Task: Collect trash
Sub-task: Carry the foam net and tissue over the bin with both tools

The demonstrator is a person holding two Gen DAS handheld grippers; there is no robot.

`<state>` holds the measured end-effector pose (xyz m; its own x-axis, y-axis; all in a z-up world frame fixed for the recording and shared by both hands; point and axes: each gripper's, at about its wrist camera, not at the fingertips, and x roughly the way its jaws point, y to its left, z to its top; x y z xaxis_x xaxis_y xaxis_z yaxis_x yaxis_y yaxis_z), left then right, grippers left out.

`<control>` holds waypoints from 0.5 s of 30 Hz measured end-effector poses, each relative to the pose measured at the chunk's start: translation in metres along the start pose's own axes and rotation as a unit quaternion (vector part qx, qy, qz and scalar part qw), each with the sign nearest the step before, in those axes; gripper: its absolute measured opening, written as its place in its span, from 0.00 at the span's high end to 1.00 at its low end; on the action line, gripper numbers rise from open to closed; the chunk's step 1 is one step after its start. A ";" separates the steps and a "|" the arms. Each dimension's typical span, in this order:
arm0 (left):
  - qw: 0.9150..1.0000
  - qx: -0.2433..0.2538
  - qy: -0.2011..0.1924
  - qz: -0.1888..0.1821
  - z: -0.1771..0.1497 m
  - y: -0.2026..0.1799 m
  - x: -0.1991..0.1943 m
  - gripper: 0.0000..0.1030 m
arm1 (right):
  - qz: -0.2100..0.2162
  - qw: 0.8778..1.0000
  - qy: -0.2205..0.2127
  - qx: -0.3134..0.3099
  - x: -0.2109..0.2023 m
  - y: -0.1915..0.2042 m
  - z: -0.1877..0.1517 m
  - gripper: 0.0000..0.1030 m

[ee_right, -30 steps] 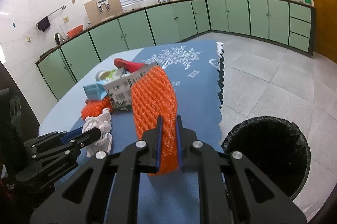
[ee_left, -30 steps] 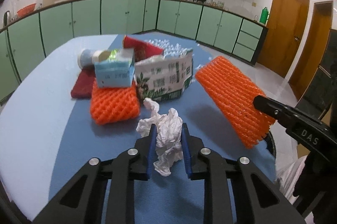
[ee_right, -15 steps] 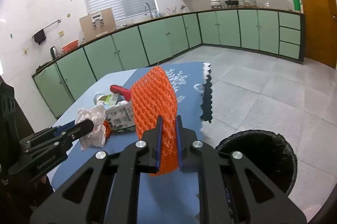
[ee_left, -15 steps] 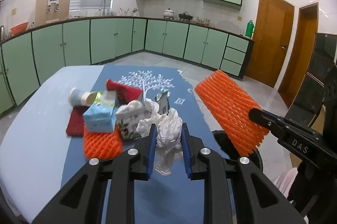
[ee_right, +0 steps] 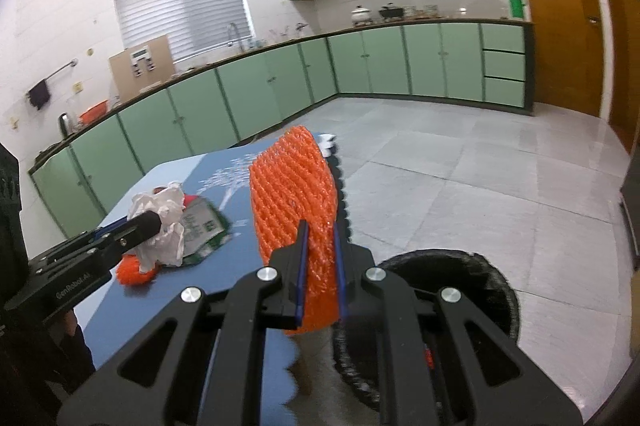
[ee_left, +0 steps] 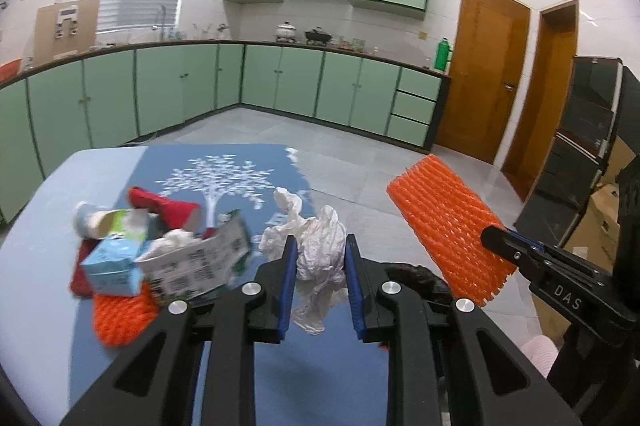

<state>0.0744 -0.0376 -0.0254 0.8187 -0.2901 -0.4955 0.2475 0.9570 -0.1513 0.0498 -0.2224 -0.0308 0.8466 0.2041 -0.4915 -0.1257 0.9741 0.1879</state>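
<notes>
My left gripper [ee_left: 320, 258] is shut on a crumpled white tissue [ee_left: 320, 250] and holds it above the blue table [ee_left: 48, 226]. It also shows in the right wrist view [ee_right: 164, 234]. My right gripper [ee_right: 320, 246] is shut on an orange foam net sleeve [ee_right: 292, 186], held in the air by the table's right edge; it shows in the left wrist view [ee_left: 444, 222] too. A black bin [ee_right: 452, 290] stands on the floor below the right gripper. Its rim shows in the left wrist view [ee_left: 416, 274].
A trash pile lies on the table at the left: a blue-white carton [ee_left: 112, 266], a printed paper bag [ee_left: 196, 266], a red wrapper [ee_left: 164, 210], a cup [ee_left: 92, 222], another orange foam net [ee_left: 120, 314]. Green cabinets line the walls. Cardboard boxes [ee_left: 600, 222] stand at the right.
Both grippers have risen and swung right toward the bin with their loads. The tissue has left the table. The trash pile has dropped lower left in view.
</notes>
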 end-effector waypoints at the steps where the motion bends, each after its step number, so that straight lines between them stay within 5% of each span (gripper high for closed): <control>1: 1.000 0.002 0.001 -0.006 0.001 -0.005 0.004 0.77 | -0.007 1.000 -0.001 0.004 -0.001 -0.006 0.000 0.89; 15: 0.996 0.043 0.035 -0.075 0.002 -0.074 0.075 0.76 | -0.091 0.995 0.014 0.050 0.007 -0.095 -0.021 0.88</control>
<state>0.1188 -0.1301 -0.0495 0.7327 -0.4254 -0.5312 0.4096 0.8990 -0.1550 0.0573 -0.3117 -0.0700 0.8354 0.0300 -0.5488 0.0807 0.9810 0.1765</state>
